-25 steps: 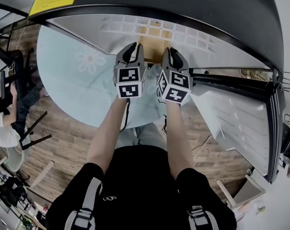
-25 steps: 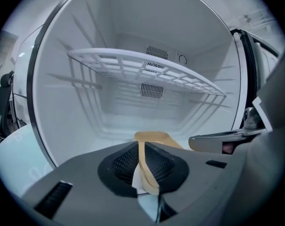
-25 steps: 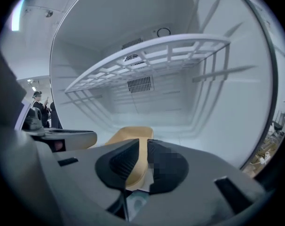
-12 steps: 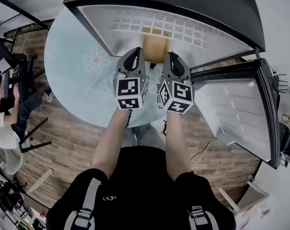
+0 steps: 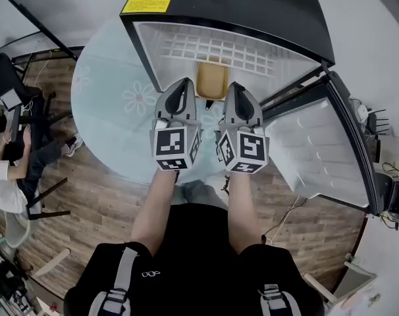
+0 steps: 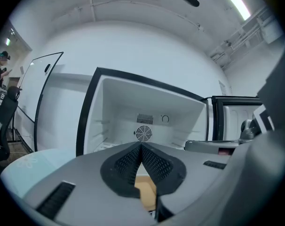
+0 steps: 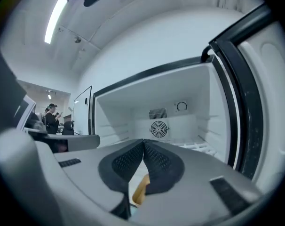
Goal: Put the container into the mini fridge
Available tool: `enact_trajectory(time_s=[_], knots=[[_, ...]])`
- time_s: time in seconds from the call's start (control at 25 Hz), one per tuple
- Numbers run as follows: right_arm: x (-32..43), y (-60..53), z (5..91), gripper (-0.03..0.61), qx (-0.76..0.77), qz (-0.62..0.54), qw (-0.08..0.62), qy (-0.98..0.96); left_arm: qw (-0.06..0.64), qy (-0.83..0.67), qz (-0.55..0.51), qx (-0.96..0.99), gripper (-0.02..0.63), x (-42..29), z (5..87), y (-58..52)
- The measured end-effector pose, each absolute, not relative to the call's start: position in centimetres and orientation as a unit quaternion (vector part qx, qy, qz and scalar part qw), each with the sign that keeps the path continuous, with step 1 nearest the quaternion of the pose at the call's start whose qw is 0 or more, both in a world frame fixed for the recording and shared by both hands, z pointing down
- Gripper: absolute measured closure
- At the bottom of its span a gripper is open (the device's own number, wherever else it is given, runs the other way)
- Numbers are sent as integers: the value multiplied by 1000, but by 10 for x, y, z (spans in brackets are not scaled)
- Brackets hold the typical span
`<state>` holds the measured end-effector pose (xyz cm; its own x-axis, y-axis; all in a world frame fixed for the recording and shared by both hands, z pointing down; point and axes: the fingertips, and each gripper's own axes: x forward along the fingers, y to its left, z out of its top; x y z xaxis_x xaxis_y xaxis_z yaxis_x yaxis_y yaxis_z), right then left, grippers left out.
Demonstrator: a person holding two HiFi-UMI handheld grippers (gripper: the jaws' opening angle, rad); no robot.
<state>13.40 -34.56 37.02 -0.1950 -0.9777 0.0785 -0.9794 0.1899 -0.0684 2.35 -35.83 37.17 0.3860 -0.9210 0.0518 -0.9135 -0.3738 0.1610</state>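
The mini fridge (image 5: 252,8) is black with a white inside, and its door (image 5: 318,150) is swung open to the right. A tan container (image 5: 211,79) rests on the fridge floor near the front, below the wire shelf (image 5: 219,45). My left gripper (image 5: 181,85) and right gripper (image 5: 236,87) hover side by side just in front of the opening, both shut and holding nothing. The container (image 6: 145,189) shows as a tan patch below the closed left gripper (image 6: 141,145). The right gripper view has it (image 7: 140,188) under the closed right gripper (image 7: 143,141).
The fridge stands on a round pale-blue surface (image 5: 114,110) with flower prints, and wood flooring (image 5: 101,203) lies around it. A person (image 5: 2,170) sits at the far left by dark chairs. The fridge's back wall carries a fan grille (image 6: 143,133) and a dial (image 7: 181,106).
Both grippers have drawn back a little from the fridge opening, still shut. The container stays inside, now more exposed between their tips. The head view has shifted, showing more of the fridge.
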Motion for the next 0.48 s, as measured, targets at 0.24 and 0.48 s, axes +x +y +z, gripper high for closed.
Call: enact_trajectory(time_s=[0.24,0.48], knots=[[124,-331,331,572,626,9,-11,-780,45,-537,-46,841,609,28,334,-338],[121,-316,311,574,620,-16,-12,-784,17,-529,-54,847,611,37,316,-319]])
